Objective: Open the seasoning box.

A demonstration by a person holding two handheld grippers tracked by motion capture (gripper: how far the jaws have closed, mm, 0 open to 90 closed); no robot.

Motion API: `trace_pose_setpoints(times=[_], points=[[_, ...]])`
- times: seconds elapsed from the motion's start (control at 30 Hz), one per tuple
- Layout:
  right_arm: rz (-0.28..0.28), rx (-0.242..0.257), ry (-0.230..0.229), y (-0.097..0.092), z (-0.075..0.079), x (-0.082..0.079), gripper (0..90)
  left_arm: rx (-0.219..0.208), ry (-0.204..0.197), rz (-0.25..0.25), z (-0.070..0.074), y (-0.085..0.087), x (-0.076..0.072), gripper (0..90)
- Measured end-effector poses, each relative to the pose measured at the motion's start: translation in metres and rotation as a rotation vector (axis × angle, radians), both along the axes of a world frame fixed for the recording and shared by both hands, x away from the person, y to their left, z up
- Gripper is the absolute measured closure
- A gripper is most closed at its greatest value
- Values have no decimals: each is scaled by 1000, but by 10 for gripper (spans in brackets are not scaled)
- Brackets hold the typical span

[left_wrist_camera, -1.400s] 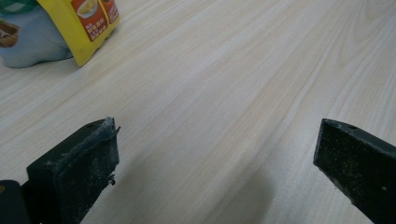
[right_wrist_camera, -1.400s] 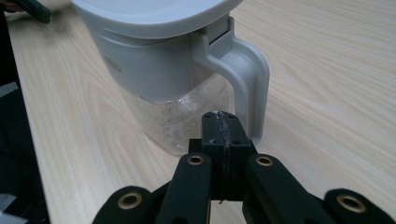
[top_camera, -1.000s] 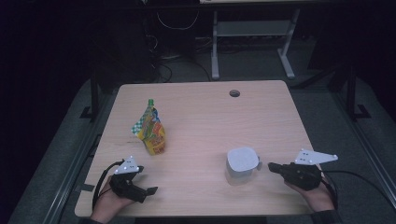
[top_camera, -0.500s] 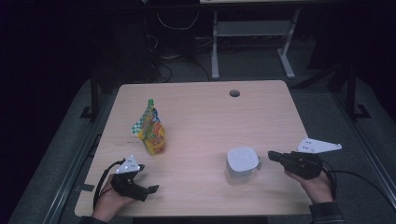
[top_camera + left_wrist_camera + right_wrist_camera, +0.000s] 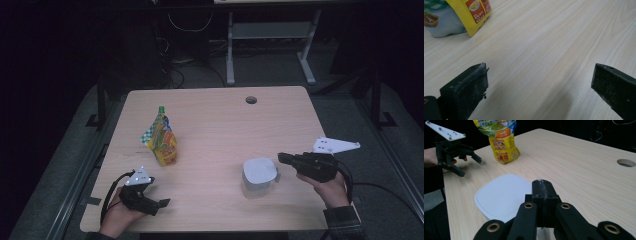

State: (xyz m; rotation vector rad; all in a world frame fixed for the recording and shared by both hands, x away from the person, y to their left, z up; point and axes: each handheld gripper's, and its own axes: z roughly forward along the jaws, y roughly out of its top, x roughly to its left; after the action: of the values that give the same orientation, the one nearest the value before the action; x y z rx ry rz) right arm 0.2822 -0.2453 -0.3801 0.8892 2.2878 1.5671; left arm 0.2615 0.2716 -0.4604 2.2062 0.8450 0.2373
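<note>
Left tongs (image 5: 161,203): low left of the high view, resting on the worktop (image 5: 220,125) near its front edge, jaws spread wide with only bare wood between them, as the left gripper view shows; tips aimed toward the right of the frame.
Right tongs (image 5: 281,157): lower right of the high view, held in a hand (image 5: 330,189) above the worktop; jaws pressed together on nothing, seen as one black block in the right gripper view (image 5: 543,192); tips aimed left at the white container.
White container (image 5: 259,177): lower middle of the high view, just left of the right tongs' tips and apart from them; it stands upright, its flat lid facing up; a rounded square from above, so no clear long axis.
Container, right gripper view (image 5: 504,195): directly ahead of and below the closed jaws.
Snack pouch (image 5: 161,140): left of centre in the high view, past the left tongs, well apart from the container; yellow and orange, standing upright with its long axis vertical and its green cap on top.
In the way: the stretch of worktop between the right tongs and the container is bare.
Round hole (image 5: 251,100): far edge of the worktop, upper middle.
Frame legs (image 5: 272,45): on the dark floor behind the worktop.
</note>
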Motion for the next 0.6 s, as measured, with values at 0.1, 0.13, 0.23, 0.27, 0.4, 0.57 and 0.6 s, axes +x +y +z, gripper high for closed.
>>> trace_pose_setpoints(times=[0.1, 0.13, 0.23, 0.27, 0.4, 0.57, 0.6], points=[[18, -14, 4, 6, -1, 0, 899, 2, 1, -2, 1, 1, -1, 1], [18, -19, 9, 7, -2, -1, 899, 2, 1, -2, 1, 1, -1, 1], [24, -24, 10, 9, -3, 0, 899, 3, 3, -1, 1, 1, -1, 1], [29, -30, 14, 9, -4, -1, 899, 2, 4, 0, 1, 1, -1, 1], [31, -44, 17, 11, -6, -2, 899, 0, 5, -1, 1, 0, -1, 1], [30, -48, 17, 10, -6, -4, 899, 0, 6, -1, 0, 0, -1, 1], [30, -48, 17, 10, -6, -4, 899, 0, 6, -1, 0, 0, -1, 1]])
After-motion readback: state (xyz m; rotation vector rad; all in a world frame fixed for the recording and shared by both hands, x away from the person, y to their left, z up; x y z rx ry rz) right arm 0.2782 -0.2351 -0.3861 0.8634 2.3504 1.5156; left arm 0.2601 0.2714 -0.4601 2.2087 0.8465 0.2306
